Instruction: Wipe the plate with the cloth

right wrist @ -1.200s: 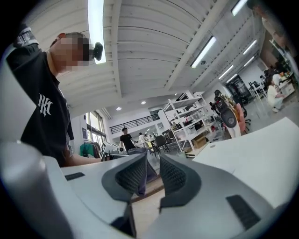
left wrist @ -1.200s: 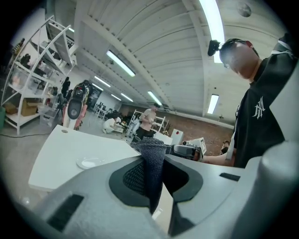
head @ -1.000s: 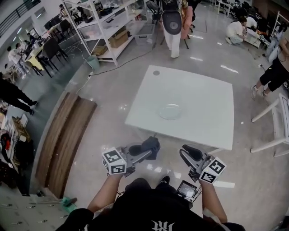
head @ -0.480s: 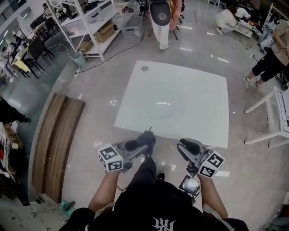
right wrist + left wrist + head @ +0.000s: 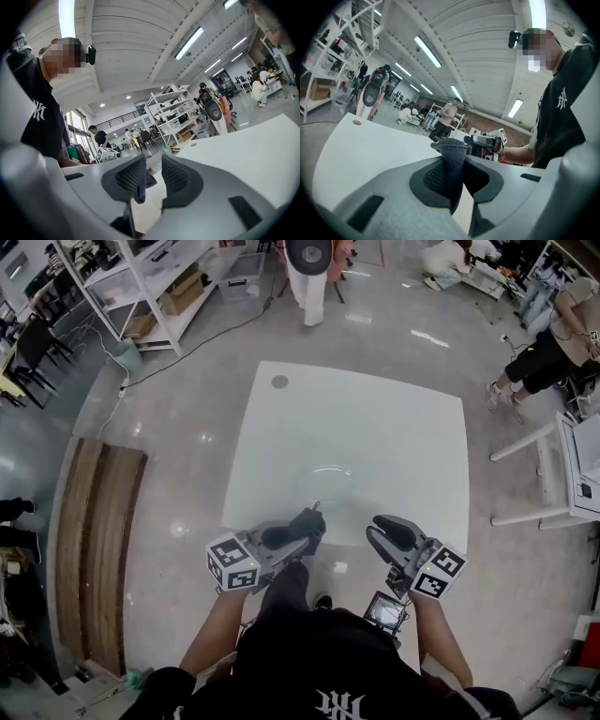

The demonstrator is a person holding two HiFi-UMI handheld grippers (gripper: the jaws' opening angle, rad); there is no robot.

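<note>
A white square table (image 5: 394, 418) stands on a glossy grey floor (image 5: 178, 465), with shelving (image 5: 141, 282) at eleven o'clock. The clear glass plate (image 5: 330, 482) sits near the table's six o'clock edge. My left gripper (image 5: 309, 524) pinches the dark knitted cloth (image 5: 452, 161). My right gripper (image 5: 382, 531) is slightly parted and empty.

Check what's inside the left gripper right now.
A dark cloth is pinched inside the left gripper, with its bunched top poking out past the tips. The gripper's pads cover the sides of the cloth, so its full extent can't be seen.
</note>
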